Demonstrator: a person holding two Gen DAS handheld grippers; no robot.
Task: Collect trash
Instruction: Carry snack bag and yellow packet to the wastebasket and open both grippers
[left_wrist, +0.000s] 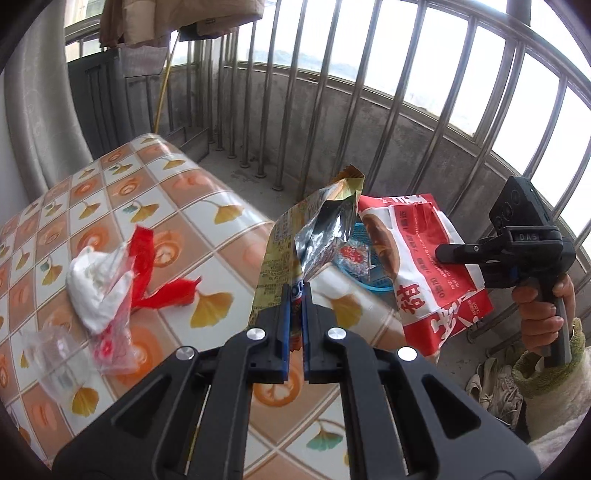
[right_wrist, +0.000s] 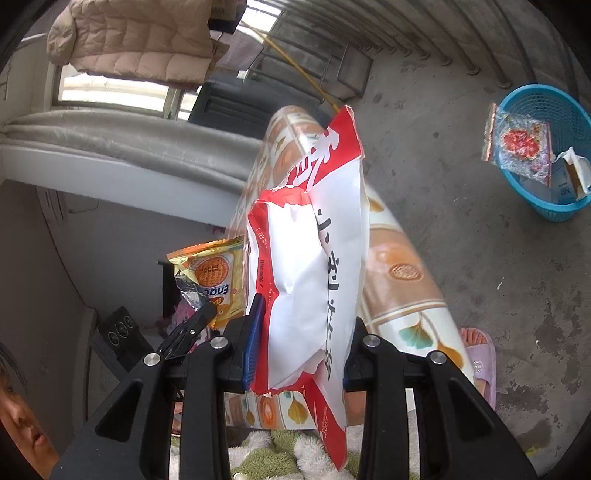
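My left gripper is shut on the lower edge of a yellow snack wrapper with a silver inside, held up above the table. In the right wrist view the same wrapper hangs off to the left. My right gripper is shut on a large red and white bag, which also shows in the left wrist view past the table's edge. A blue basket stands on the floor with a clear red-printed wrapper and a small carton in it.
On the table lie a white tissue wad, red plastic scraps and a clear plastic bag. A steel railing bounds the balcony. Shoes sit on the floor, and a slippered foot stands beside the table.
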